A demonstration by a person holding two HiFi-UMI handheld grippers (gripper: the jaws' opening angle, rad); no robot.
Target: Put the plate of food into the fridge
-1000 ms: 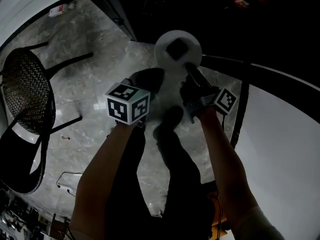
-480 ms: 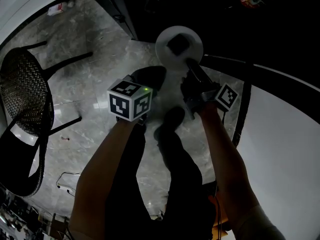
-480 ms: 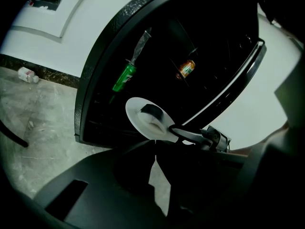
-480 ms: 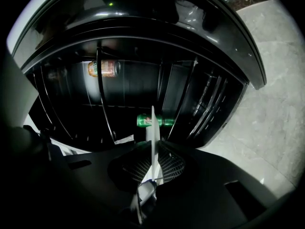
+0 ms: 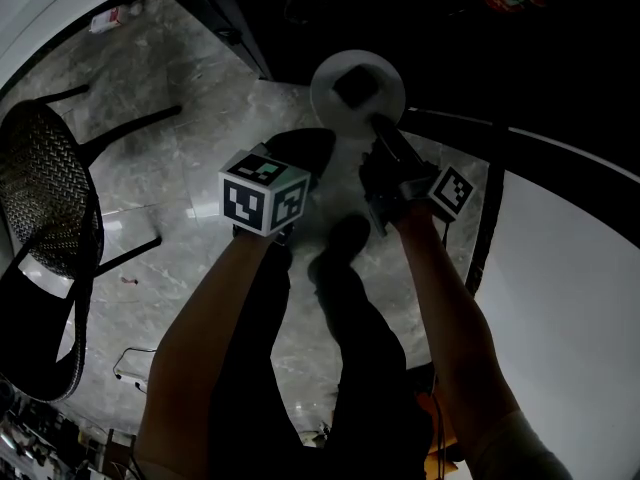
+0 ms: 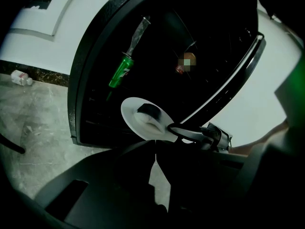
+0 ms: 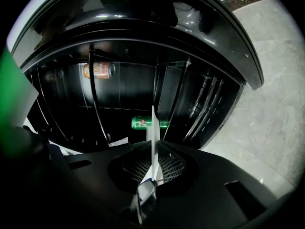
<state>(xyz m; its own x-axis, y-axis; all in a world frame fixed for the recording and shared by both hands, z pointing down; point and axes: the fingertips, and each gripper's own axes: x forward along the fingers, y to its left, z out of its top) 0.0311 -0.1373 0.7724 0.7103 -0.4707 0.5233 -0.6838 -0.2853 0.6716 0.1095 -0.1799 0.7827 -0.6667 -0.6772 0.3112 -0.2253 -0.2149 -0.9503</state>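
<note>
Plate [image 5: 357, 86] of food has hardly moved in the last second, its rim pinched in our right gripper [image 5: 379, 125] before the open fridge [image 6: 76, 104]. Our left gripper [image 5: 306, 150] is closed and empty, so we still have to shelve it.

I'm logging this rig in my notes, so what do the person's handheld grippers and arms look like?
The left gripper and right gripper are matte black plastic with two broad jaws. Each carries a white cube printed with black square markers. Both forearms are bare, with no sleeves over them.
</note>
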